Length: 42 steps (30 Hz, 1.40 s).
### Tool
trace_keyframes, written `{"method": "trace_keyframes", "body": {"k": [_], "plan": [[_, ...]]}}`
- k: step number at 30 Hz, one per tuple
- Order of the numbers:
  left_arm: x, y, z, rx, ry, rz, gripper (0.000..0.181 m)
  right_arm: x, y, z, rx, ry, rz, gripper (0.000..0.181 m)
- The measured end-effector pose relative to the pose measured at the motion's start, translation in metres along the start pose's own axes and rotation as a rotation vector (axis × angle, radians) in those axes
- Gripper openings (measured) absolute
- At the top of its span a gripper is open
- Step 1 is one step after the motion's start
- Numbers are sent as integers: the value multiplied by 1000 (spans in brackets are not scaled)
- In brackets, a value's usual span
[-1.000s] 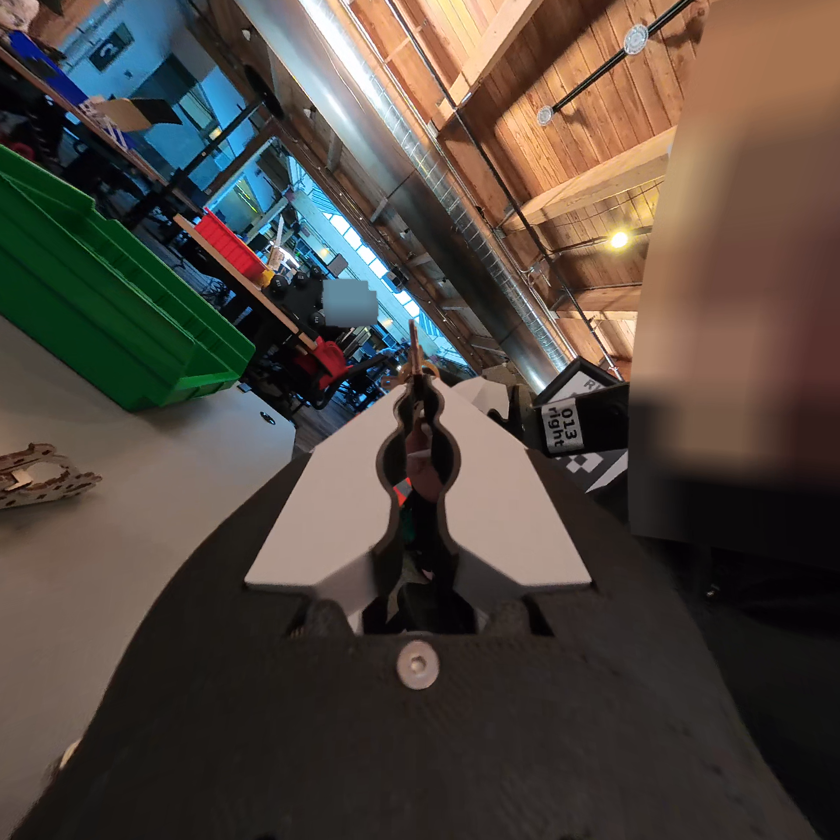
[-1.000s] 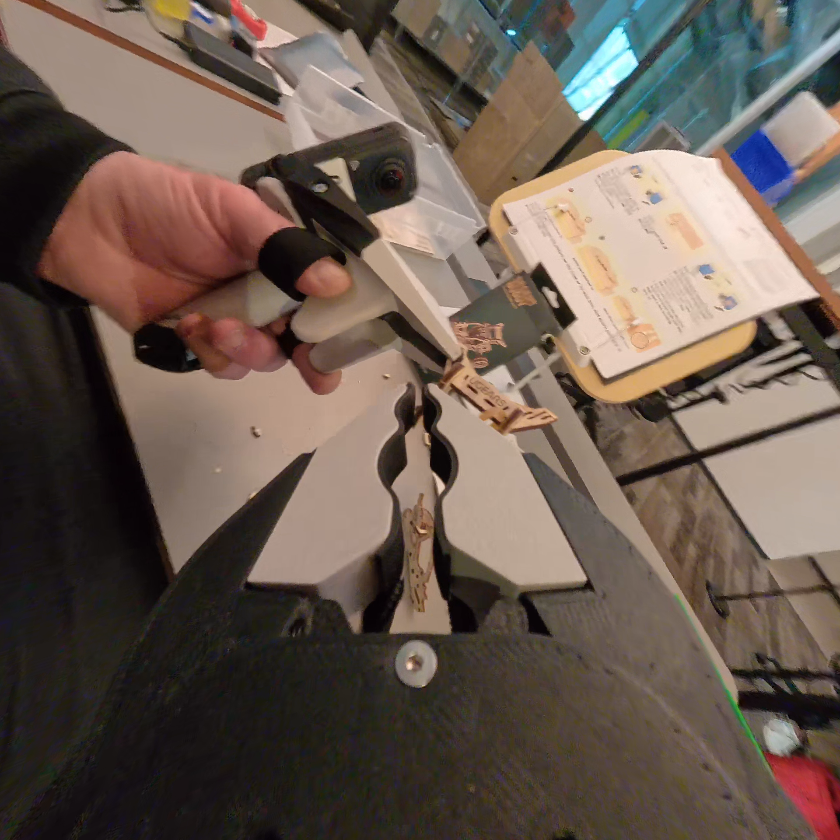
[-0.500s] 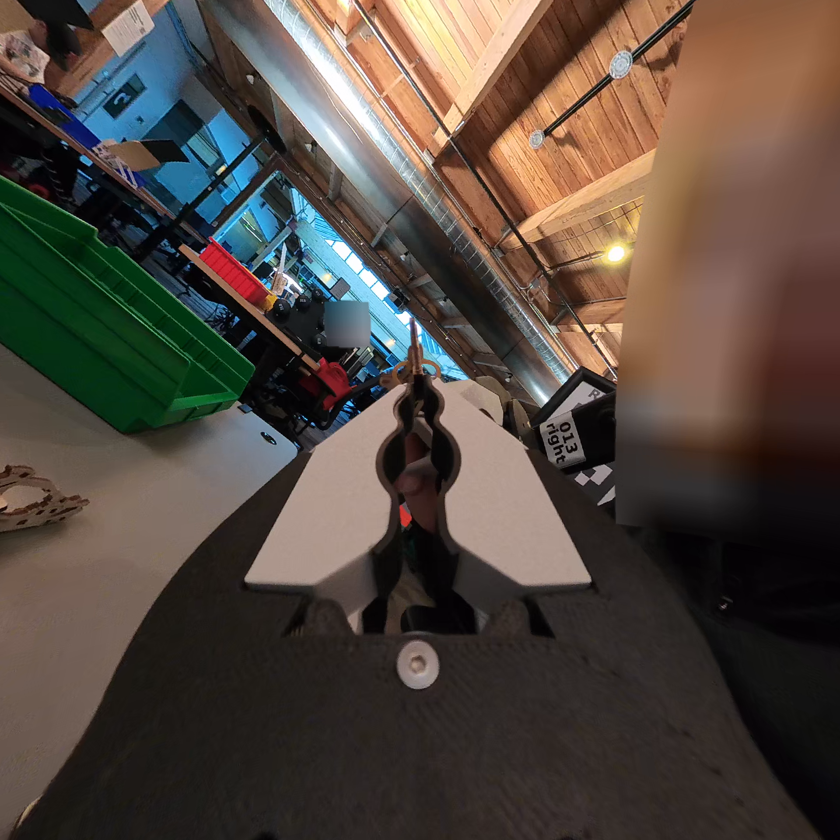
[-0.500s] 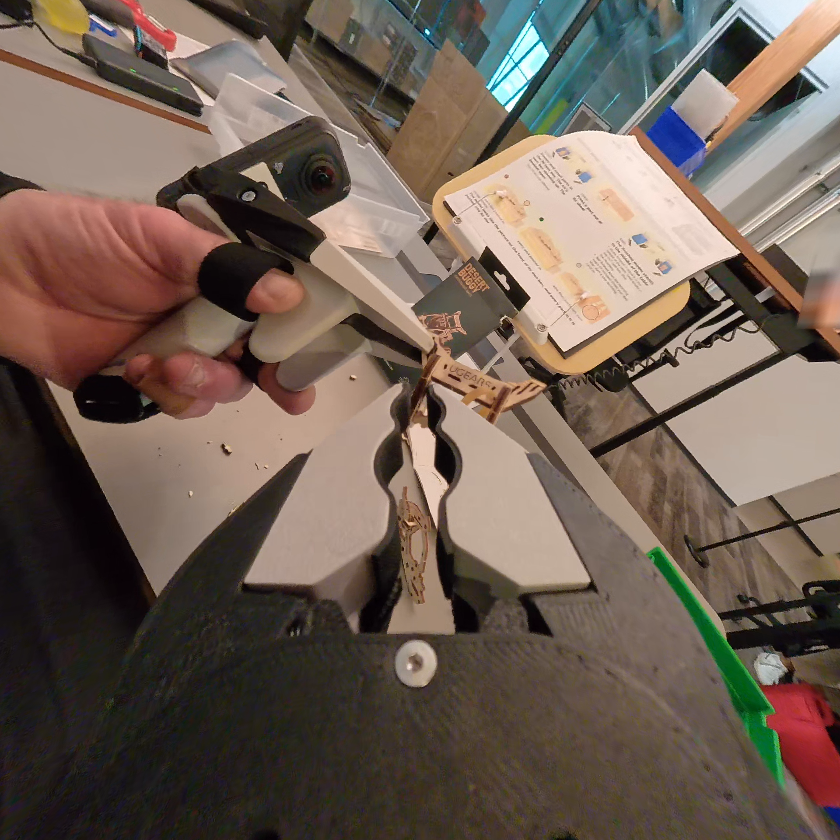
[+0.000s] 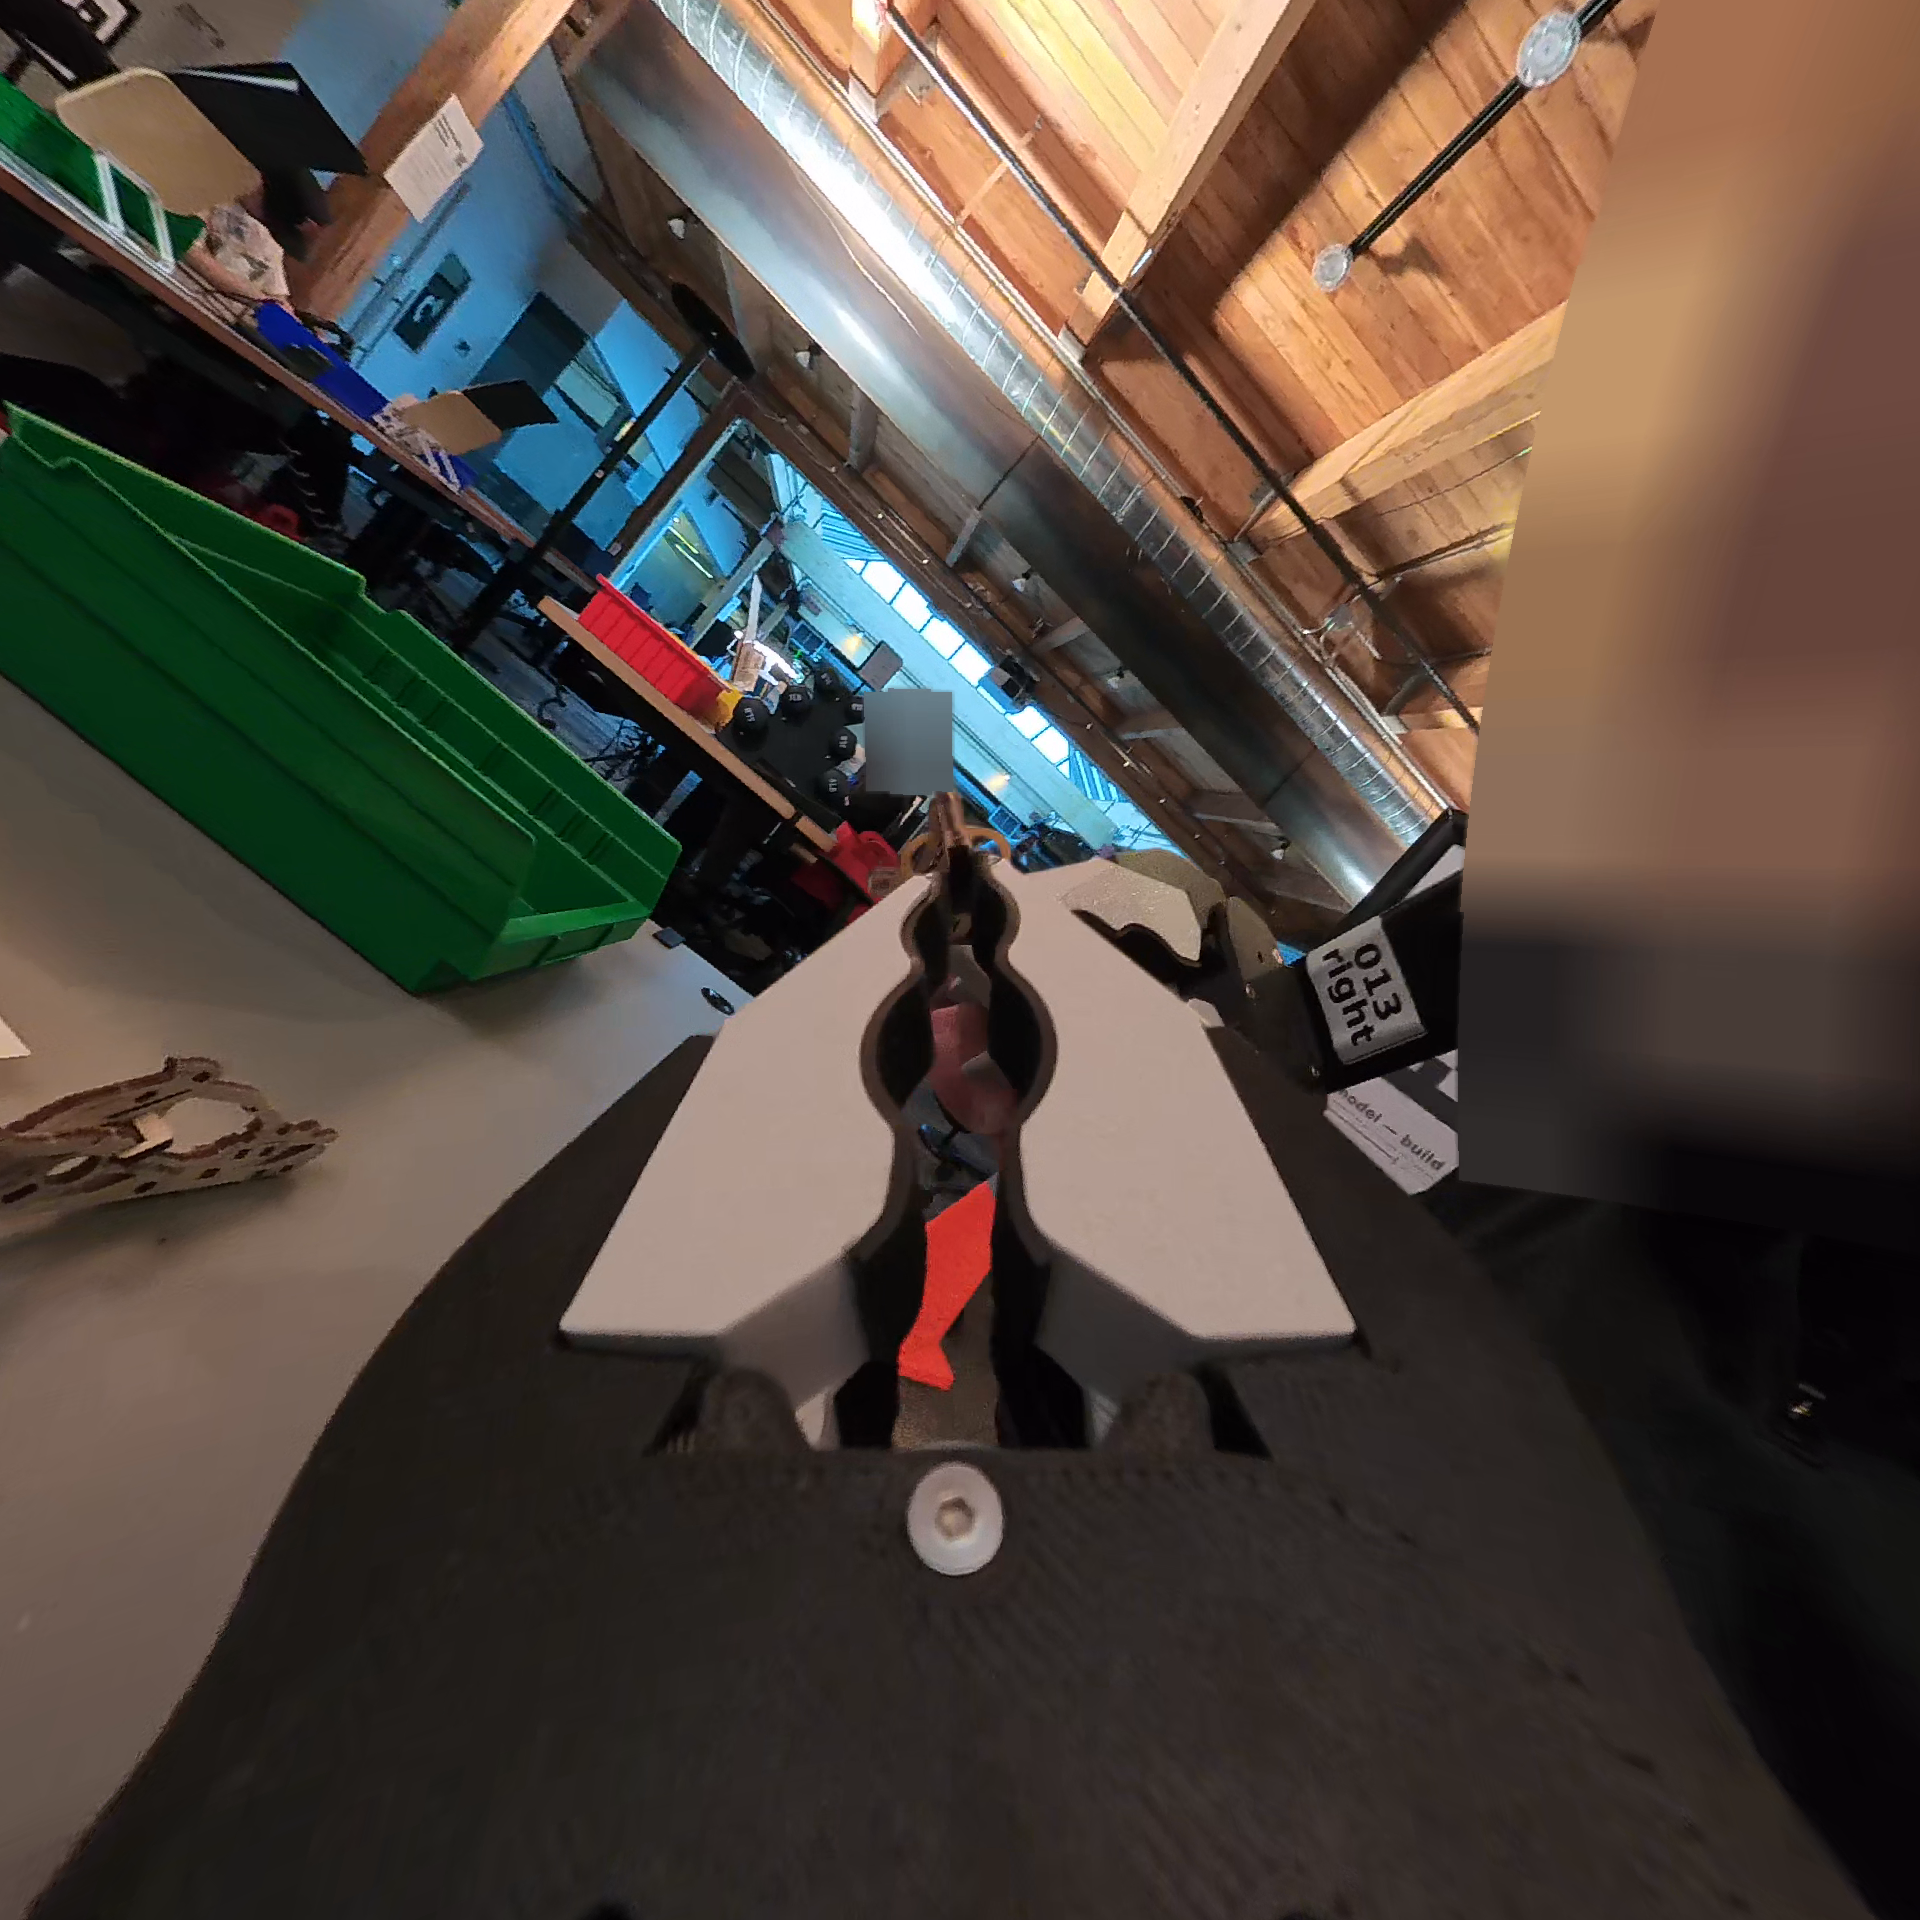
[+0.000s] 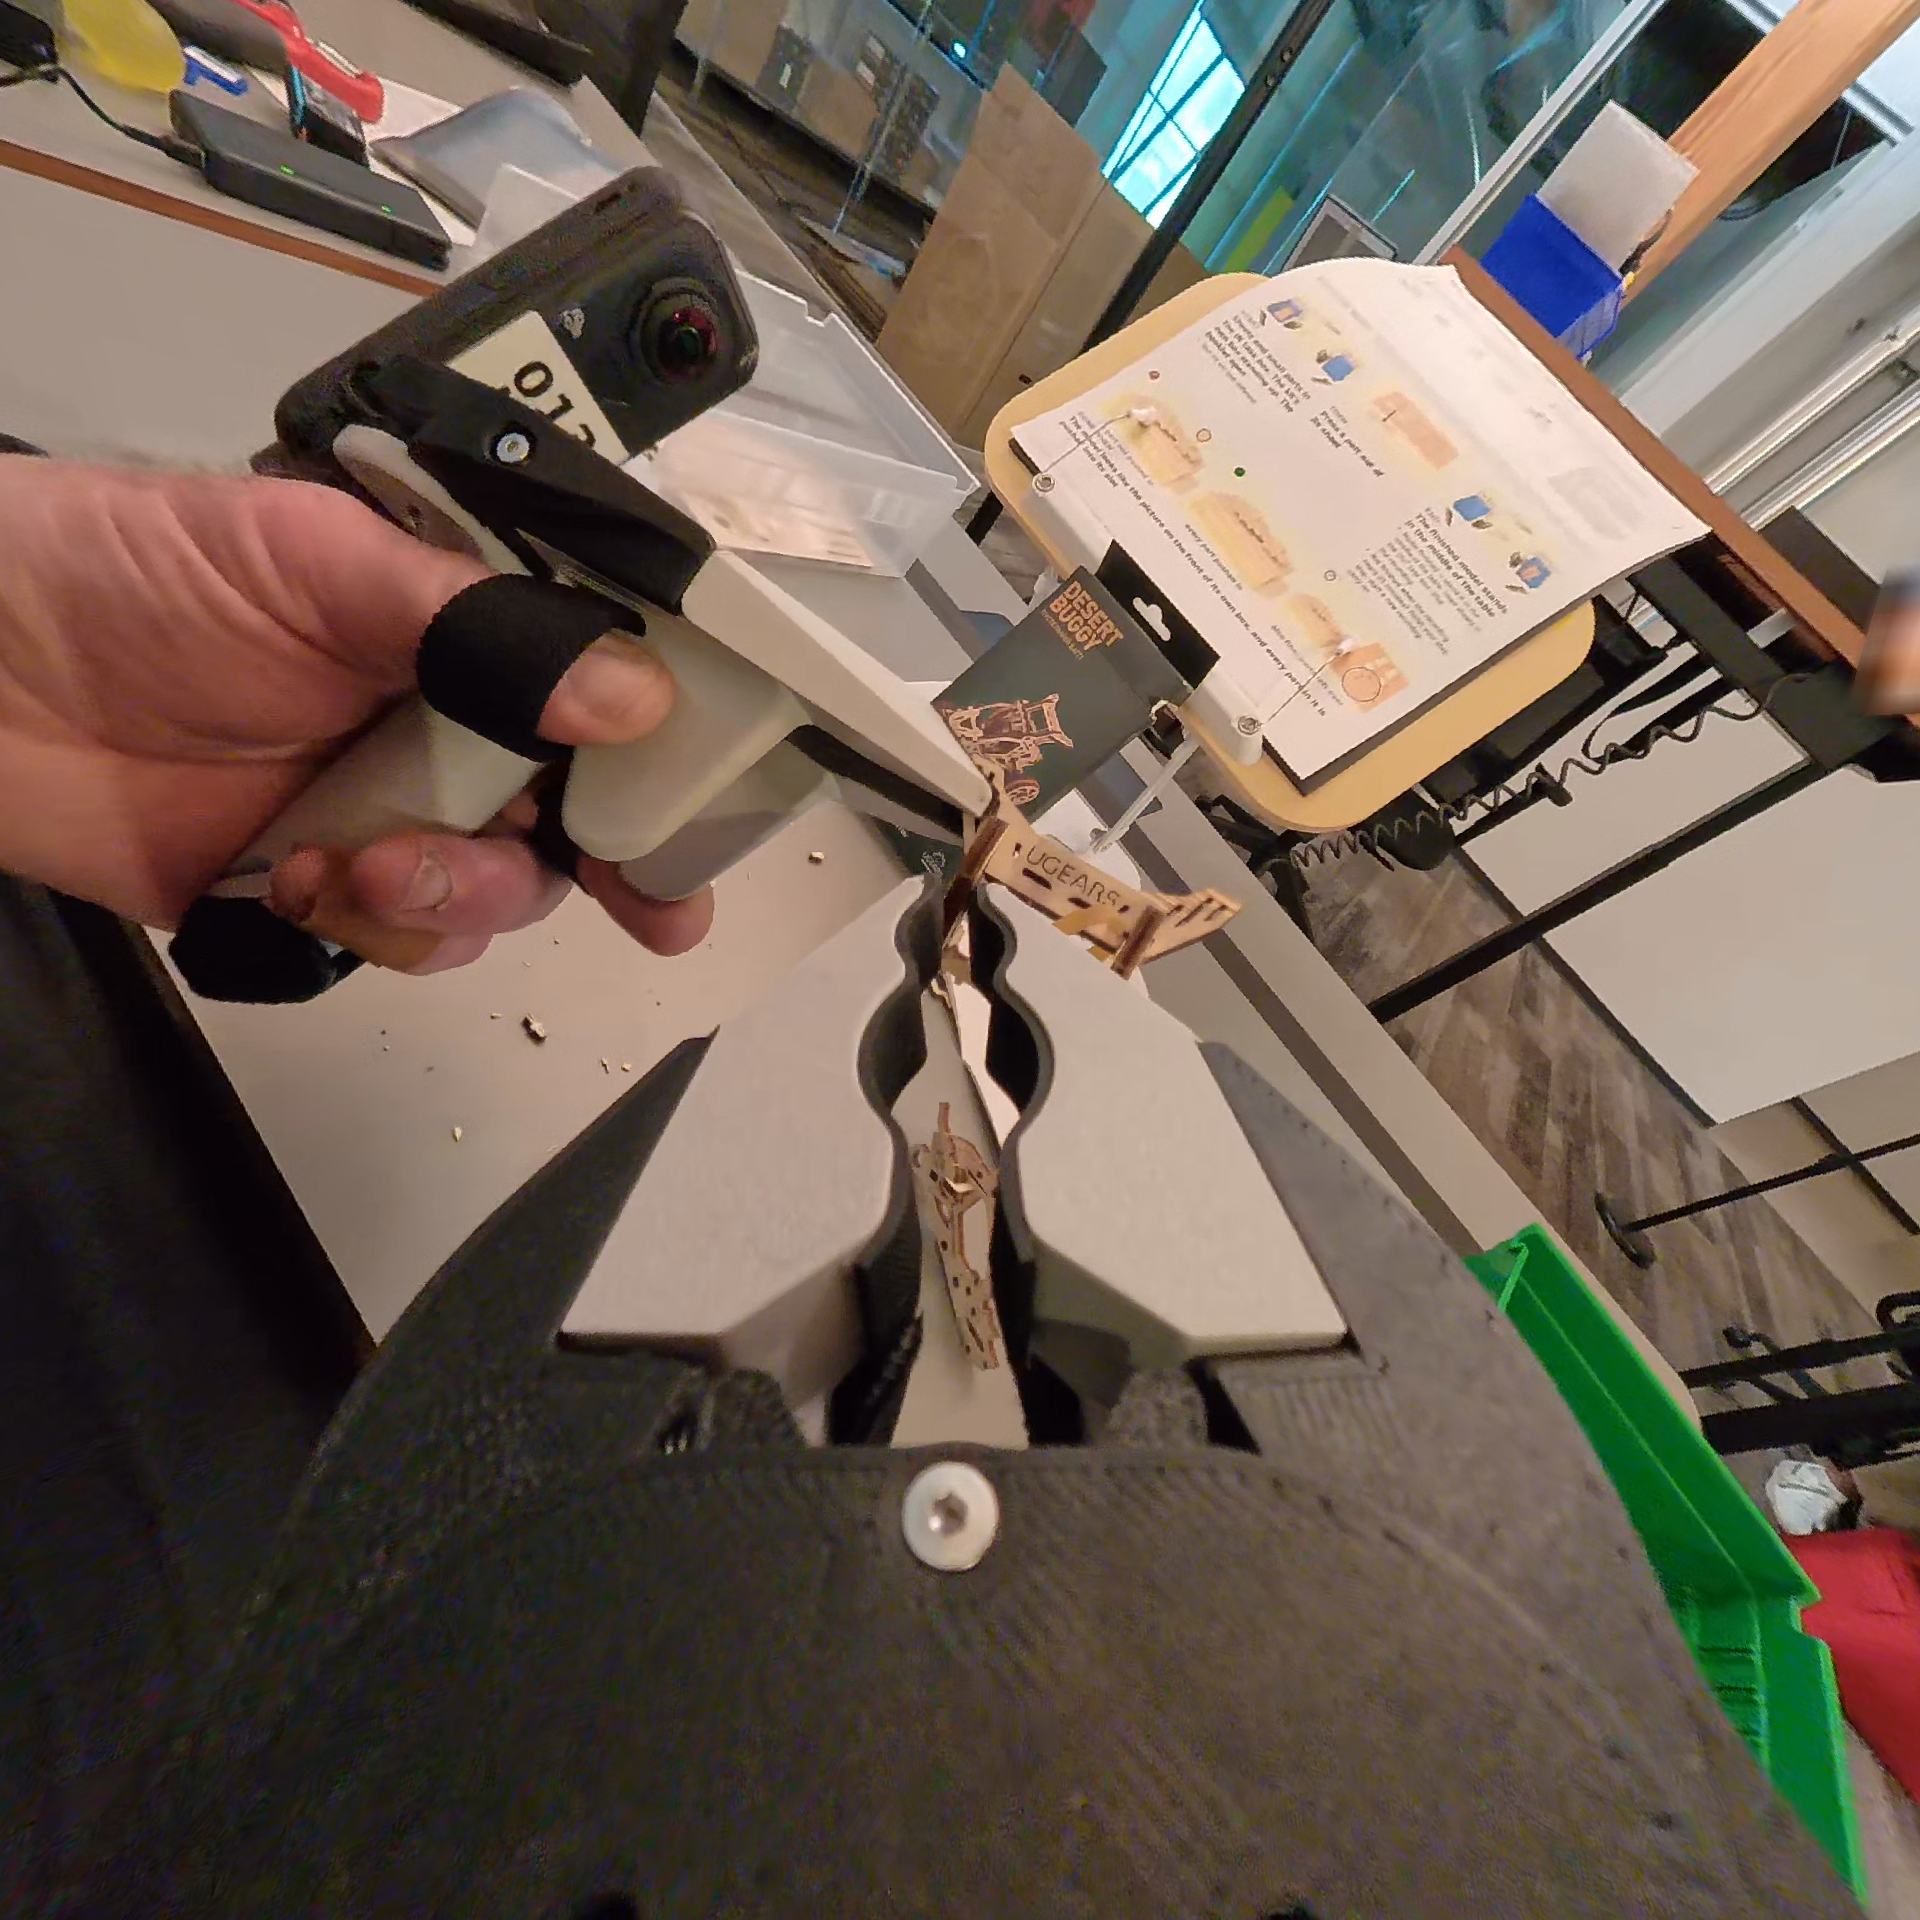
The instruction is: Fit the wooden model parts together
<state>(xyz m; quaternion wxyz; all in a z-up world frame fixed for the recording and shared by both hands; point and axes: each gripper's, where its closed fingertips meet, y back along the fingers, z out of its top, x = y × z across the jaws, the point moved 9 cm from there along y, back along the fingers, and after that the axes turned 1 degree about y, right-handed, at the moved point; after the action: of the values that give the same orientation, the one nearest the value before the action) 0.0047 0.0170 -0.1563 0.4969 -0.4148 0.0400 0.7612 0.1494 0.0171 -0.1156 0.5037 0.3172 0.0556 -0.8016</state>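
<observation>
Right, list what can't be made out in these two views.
- Left wrist view: the wooden part in the left gripper shows only as a sliver past the shut fingertips.
- Right wrist view: where the wooden model meets the right gripper is hidden by the fingertips.
- Left wrist view: a mosaic patch covers the right side.

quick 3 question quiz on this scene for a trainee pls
1. True or false: the left gripper is open and holds nothing.
2. What lies on the table left of the left gripper: (a) cut-out wooden sheet, (b) hammer, (c) cup?
3. Which colour is the bin beyond that sheet?

Key: 1 false, it is shut on the wooden model part. 2 a. 3 green.
</observation>
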Motion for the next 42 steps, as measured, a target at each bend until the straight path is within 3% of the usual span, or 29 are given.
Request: {"method": "trace_keyframes", "body": {"k": [8,10,15,17,20,22,25,27,42], "plan": [[11,3,2,15,46,63,1,-2,-9,-8,35,-39,50,2],[17,4,6,35,85,76,1,1,-6,-6,25,-10,76,17],[22,7,14,140,116,131,1,-1,8,-7,18,156,113,34],[21,4,13,194,109,156,1,-4,5,-9,58,278,103,53],[17,-6,8,278,97,183,1,-4,-10,-17,137,413,141,66],[14,-11,6,328,78,197,1,-4,-18,-22,174,457,175,65],[10,-14,4,358,48,233,1,-3,-22,-24,194,480,244,43],[9,-14,6,369,38,246,1,-4,-22,-25,197,482,259,41],[8,-12,3,415,4,250,1,-4,-20,-27,193,457,328,38]]}}
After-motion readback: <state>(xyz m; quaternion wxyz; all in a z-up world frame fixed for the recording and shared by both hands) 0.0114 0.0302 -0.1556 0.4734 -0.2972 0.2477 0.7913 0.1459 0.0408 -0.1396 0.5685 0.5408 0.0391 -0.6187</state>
